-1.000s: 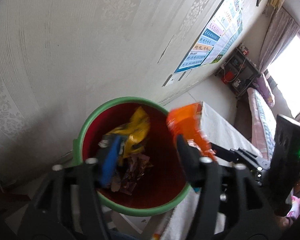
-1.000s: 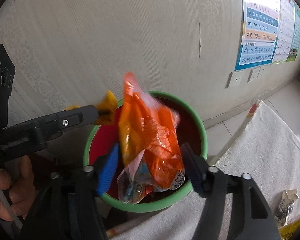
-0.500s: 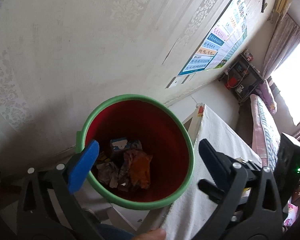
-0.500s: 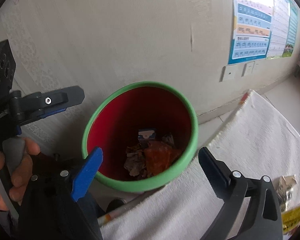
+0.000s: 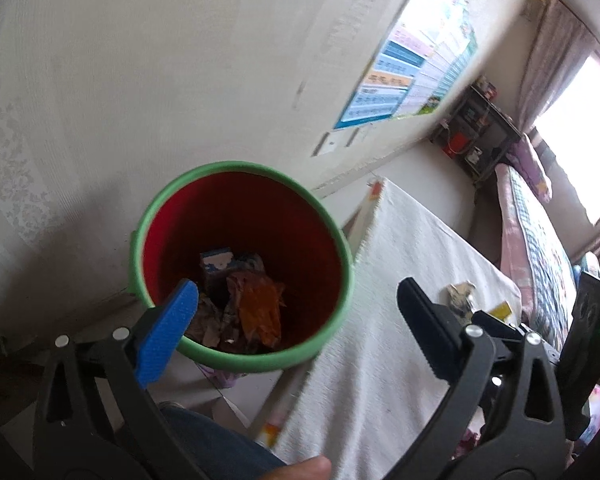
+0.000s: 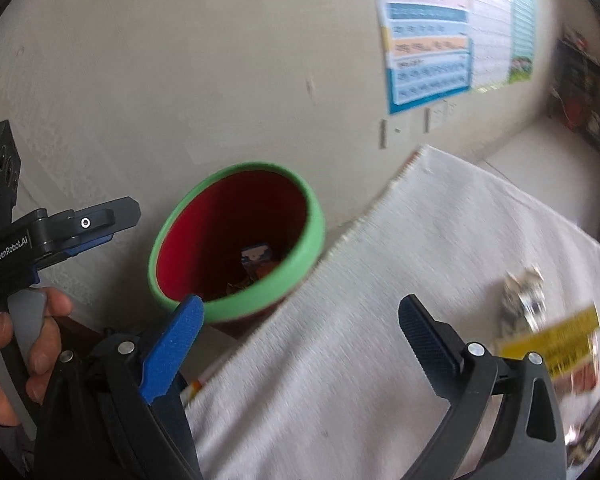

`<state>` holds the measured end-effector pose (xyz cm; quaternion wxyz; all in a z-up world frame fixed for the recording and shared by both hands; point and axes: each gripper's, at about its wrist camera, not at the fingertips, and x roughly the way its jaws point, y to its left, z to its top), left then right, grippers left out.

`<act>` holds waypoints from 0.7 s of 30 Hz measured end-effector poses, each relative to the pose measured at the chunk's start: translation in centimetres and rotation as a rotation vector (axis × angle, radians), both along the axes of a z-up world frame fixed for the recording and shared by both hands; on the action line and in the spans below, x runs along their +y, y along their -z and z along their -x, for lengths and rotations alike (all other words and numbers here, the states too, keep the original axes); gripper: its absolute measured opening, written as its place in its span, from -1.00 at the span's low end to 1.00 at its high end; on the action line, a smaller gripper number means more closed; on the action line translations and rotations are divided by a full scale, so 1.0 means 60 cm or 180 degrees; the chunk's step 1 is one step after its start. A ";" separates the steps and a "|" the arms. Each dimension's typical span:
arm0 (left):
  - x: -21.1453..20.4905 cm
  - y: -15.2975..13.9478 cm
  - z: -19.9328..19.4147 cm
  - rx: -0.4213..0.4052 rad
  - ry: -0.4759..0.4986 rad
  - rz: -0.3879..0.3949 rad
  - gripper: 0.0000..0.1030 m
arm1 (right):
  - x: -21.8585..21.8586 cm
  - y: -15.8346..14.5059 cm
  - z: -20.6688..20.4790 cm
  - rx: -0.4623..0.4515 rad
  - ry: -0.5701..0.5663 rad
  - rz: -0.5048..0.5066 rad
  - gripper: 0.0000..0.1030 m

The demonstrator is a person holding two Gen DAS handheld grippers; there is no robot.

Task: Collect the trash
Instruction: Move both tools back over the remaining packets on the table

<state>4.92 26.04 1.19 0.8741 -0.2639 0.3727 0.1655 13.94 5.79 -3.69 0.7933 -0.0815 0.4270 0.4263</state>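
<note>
Right wrist view: right gripper (image 6: 300, 322) gapes empty beside the bin (image 6: 300, 188). Left gripper (image 5: 296, 300) is released too. Next, approach the yellow wrapper (image 6: 548, 340) low, away from the bin, and pinch 1 edge

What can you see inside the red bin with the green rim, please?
The bin holds crumpled wrappers at the bottom: an orange wrapper on top, a blue-and-white packet behind it, and brownish scraps. Whatever lies beneath this pile is covered.

A white towel-covered table (image 6: 380, 360) is carrying a crumpled silvery wrapper (image 6: 522, 294) and what looks like a yellow packet (image 6: 552, 340) near its far edge.
</note>
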 end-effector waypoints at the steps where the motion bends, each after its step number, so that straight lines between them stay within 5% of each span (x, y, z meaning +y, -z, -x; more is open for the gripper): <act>1: -0.015 -0.002 -0.004 -0.0006 0.0053 -0.0039 0.89 | -0.016 0.002 0.000 0.0014 0.0059 0.0007 0.84; 7: -0.095 -0.006 -0.028 -0.0118 0.0340 -0.0195 0.89 | -0.113 0.014 -0.007 0.0078 0.0391 0.0086 0.84; 14: -0.185 0.017 -0.062 -0.0086 0.0843 0.0102 0.89 | -0.253 0.025 -0.012 0.0113 0.0843 0.0188 0.84; 21: -0.268 0.026 -0.092 0.0013 0.1278 0.0145 0.90 | -0.369 0.035 -0.019 0.0154 0.1284 0.0255 0.84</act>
